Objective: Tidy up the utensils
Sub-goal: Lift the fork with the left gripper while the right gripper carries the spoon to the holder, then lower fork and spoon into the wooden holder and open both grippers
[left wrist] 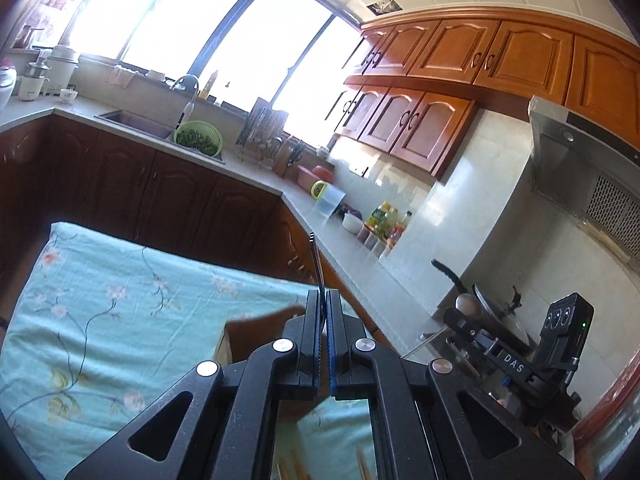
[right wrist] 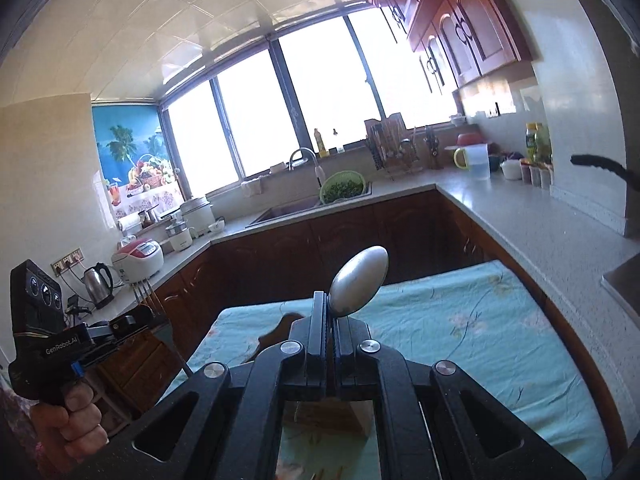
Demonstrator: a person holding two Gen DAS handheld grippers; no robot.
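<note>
My left gripper (left wrist: 324,296) is shut on a metal fork (left wrist: 317,264), seen edge-on, tines up, held above the cloth-covered table (left wrist: 100,312). In the right wrist view the same gripper (right wrist: 132,322) shows at left with the fork's tines (right wrist: 144,290) sticking up. My right gripper (right wrist: 330,304) is shut on a metal spoon (right wrist: 358,284), bowl up and tilted right. In the left wrist view the right gripper (left wrist: 460,316) shows at right with the spoon's bowl (left wrist: 467,303). A wooden box (left wrist: 256,340) lies under the grippers; chopsticks (left wrist: 288,468) show at the bottom.
A teal floral cloth (right wrist: 460,328) covers the table. Counters wrap around: sink with green colander (right wrist: 343,188), dish rack (right wrist: 394,152), jug (right wrist: 478,160), bottles (right wrist: 538,144), kettle (right wrist: 98,280), rice cooker (right wrist: 138,260). Wooden cabinets (left wrist: 460,60) hang above; a pan (left wrist: 496,312) sits by the hood.
</note>
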